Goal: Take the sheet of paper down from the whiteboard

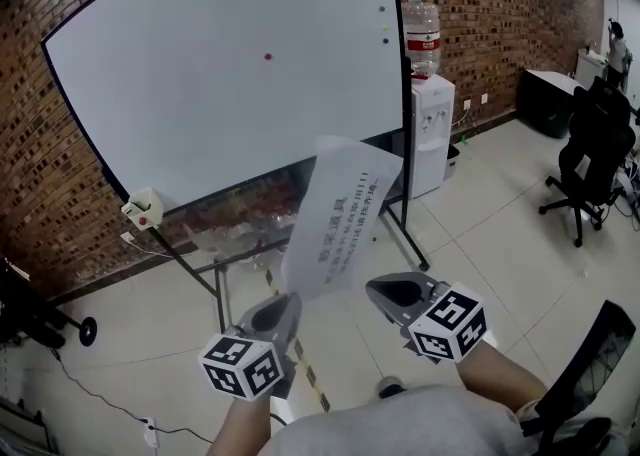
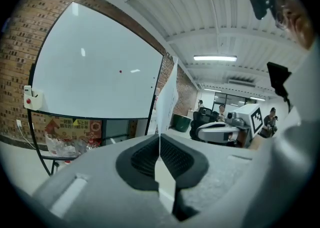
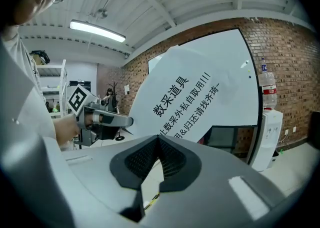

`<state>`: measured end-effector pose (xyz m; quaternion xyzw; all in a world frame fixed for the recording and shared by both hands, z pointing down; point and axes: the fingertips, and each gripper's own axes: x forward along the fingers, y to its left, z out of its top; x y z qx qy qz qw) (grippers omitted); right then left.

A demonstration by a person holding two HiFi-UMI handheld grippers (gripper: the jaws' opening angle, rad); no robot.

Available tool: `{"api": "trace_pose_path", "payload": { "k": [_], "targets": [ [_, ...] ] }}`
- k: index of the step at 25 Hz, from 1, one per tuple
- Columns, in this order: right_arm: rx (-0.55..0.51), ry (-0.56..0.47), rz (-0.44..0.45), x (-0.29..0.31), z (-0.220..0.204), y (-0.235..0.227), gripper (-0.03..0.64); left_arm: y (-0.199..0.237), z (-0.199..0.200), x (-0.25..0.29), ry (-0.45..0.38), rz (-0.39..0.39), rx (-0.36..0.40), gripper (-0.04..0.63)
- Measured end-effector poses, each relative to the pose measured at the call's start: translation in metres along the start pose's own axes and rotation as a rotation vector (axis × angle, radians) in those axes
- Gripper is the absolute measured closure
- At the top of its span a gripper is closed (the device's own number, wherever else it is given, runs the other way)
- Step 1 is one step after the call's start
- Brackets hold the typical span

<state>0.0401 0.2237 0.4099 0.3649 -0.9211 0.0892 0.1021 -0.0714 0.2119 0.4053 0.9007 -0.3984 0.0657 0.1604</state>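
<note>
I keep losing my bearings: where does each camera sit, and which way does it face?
Head view: on the head, facing forward and steeply down at whiteboard and floor; left gripper, right gripper and shirt show.
Left gripper view: on left gripper, along jaws shut on sheet, toward whiteboard; right gripper at right.
Right gripper view: on right gripper, along shut jaws, toward sheet's print; left gripper at left.
Shared: all show sheet and whiteboard.

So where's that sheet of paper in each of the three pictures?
Head view: the sheet of paper sits at centre, above the left gripper.
Left gripper view: edge-on at centre, pinched in the shut jaws.
Right gripper view: centre, print facing the camera.
Shared landmark: the whiteboard behind it.
</note>
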Motion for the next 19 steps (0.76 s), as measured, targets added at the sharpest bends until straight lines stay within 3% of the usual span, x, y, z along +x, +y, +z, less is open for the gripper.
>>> {"api": "trace_pose_path", "payload": {
  "k": [19],
  "targets": [
    [-0.064, -0.023, 0.037, 0.005, 0.008, 0.070, 0.617, 0.012, 0.000, -0.083, -0.084, 0.060, 0.021, 0.589]
  ]
}}
